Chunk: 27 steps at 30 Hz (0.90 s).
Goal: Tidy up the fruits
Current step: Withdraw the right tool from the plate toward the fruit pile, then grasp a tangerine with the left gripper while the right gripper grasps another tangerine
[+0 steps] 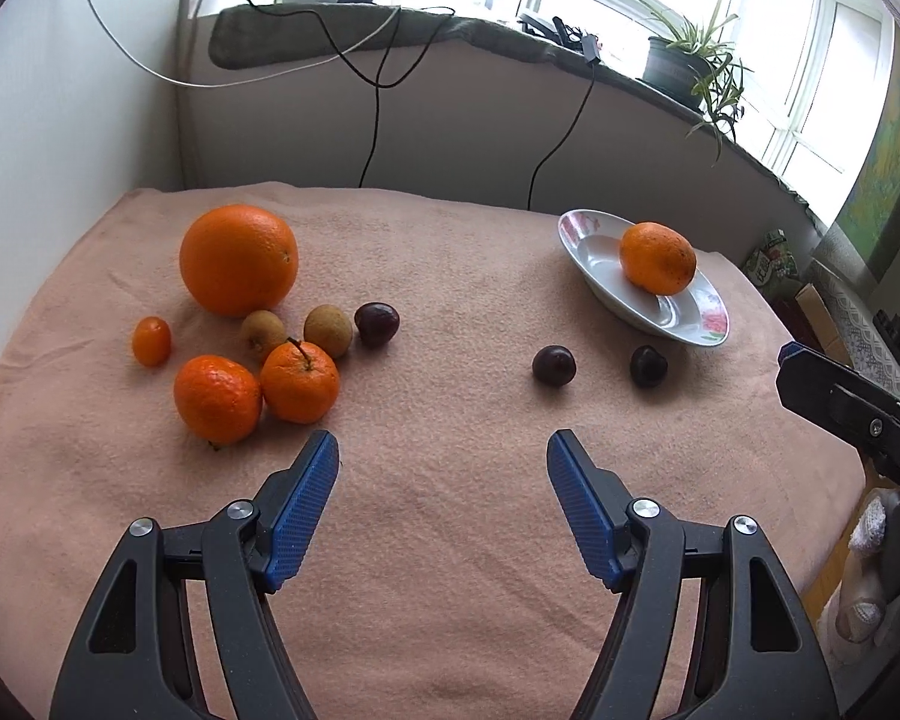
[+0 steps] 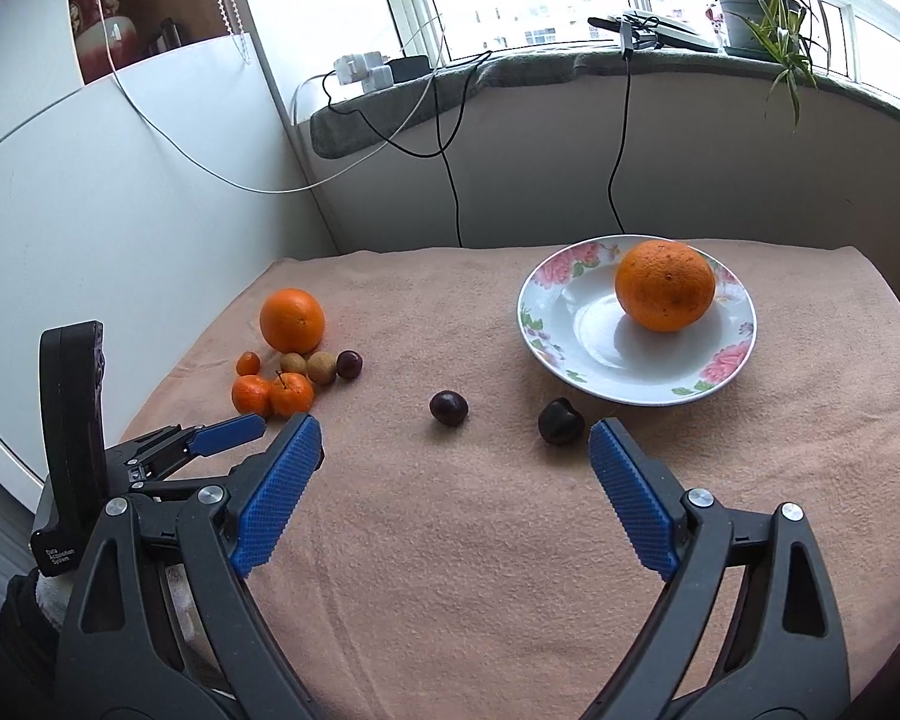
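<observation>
A flowered white plate (image 2: pixel 582 372) (image 1: pixel 588 276) holds one orange (image 2: pixel 665 285) (image 1: pixel 657 257). A big orange (image 1: pixel 238 259) (image 2: pixel 292 320), two mandarins (image 1: pixel 217 398) (image 1: pixel 299 382), a kumquat (image 1: pixel 151 341), two longans (image 1: pixel 327 330) and a dark cherry (image 1: pixel 377 324) cluster at the left. Two more cherries (image 2: pixel 449 407) (image 2: pixel 561 420) lie near the plate. My left gripper (image 1: pixel 443 450) is open and empty, below the cluster. My right gripper (image 2: pixel 455 435) is open and empty, just short of the cherries.
A pink towel (image 1: pixel 450 540) covers the table. A white wall (image 2: pixel 120 210) stands at the left. Black cables (image 2: pixel 450 180) hang from the windowsill behind. A potted plant (image 1: pixel 684 60) stands on the sill. The right gripper's body (image 1: pixel 852 414) shows at the left view's edge.
</observation>
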### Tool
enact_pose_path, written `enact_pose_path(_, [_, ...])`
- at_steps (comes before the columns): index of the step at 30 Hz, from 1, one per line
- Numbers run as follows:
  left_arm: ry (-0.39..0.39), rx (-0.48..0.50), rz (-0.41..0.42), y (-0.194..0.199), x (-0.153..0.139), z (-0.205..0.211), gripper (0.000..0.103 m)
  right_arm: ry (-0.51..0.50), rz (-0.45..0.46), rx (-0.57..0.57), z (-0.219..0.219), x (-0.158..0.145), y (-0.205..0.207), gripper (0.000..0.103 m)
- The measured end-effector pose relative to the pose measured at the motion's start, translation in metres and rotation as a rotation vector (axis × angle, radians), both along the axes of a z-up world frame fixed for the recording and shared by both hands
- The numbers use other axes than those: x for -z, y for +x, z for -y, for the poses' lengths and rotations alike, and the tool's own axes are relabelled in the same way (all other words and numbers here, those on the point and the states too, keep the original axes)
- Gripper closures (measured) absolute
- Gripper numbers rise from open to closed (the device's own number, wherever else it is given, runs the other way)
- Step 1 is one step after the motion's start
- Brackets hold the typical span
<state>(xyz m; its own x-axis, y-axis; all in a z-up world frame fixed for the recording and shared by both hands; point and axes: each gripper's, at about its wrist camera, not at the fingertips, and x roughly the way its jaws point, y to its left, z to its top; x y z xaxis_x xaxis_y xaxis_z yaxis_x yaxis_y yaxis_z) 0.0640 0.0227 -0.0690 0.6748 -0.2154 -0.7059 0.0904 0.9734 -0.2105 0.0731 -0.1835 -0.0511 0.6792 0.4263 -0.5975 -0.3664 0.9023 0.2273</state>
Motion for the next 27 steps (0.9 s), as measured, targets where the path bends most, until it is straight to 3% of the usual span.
enact_pose_path(20, [-0.054, -0.144, 0.035, -0.022, 0.007, -0.067, 0.031, -0.003, -0.068, -0.062, -0.022, 0.030, 0.011, 0.010])
enact_pose_path(27, [-0.056, -0.157, 0.049, -0.017, 0.005, -0.083, 0.031, 0.003, -0.100, -0.122, -0.040, 0.032, 0.021, 0.026])
